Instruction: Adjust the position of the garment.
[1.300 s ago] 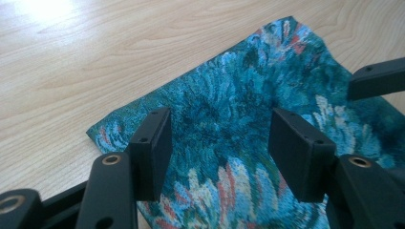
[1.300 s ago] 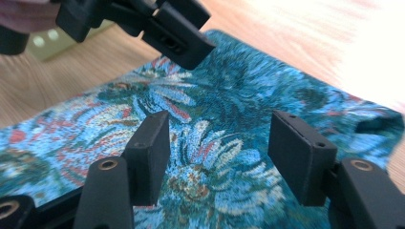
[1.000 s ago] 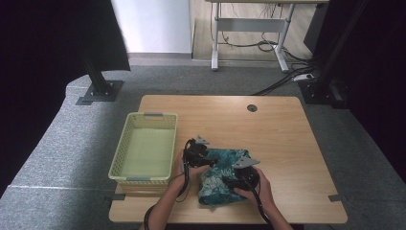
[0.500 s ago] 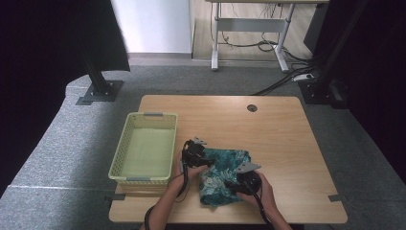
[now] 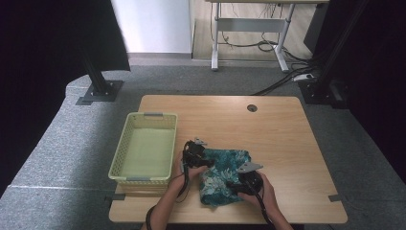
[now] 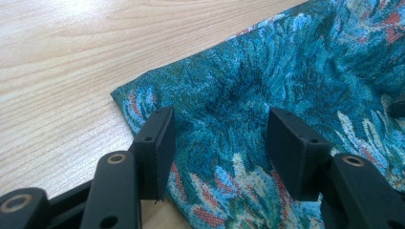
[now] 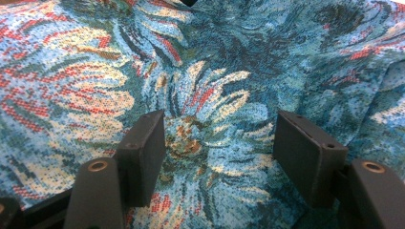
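I've pressed the teal floral cloth [image 5: 224, 175] flatter since a second ago. Left gripper [image 6: 219, 143] spread, nothing pinched, cloth's corner beneath its fingers. Right gripper [image 7: 219, 150] gapes over the middle. The yellow basket [image 5: 143, 115] probably comes next.

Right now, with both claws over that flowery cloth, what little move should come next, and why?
Probably close the left gripper on the cloth: its jaws stand open astride a raised fold near the corner, pinching nothing yet. The right gripper is open too.
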### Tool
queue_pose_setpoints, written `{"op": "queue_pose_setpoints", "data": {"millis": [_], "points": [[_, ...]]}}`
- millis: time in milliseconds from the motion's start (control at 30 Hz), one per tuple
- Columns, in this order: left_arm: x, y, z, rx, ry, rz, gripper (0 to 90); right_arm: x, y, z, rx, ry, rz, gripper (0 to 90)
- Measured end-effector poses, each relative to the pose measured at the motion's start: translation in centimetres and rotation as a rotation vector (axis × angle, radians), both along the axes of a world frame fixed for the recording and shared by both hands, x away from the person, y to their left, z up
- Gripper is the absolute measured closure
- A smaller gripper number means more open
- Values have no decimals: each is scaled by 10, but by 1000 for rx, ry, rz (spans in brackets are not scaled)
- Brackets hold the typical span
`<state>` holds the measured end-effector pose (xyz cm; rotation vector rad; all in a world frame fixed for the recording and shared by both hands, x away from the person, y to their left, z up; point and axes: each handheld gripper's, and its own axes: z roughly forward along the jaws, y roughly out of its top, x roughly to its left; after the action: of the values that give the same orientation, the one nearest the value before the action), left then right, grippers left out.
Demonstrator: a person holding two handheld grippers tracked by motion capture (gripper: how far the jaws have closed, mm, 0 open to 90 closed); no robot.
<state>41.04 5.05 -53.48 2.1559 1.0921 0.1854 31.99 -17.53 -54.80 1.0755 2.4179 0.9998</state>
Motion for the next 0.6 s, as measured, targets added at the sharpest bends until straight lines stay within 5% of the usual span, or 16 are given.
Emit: {"op": "queue_pose_setpoints", "data": {"millis": [600], "points": [[4,-10,-3,1,-40,0,438,0,-5,-3,23,-19,-32,347]]}}
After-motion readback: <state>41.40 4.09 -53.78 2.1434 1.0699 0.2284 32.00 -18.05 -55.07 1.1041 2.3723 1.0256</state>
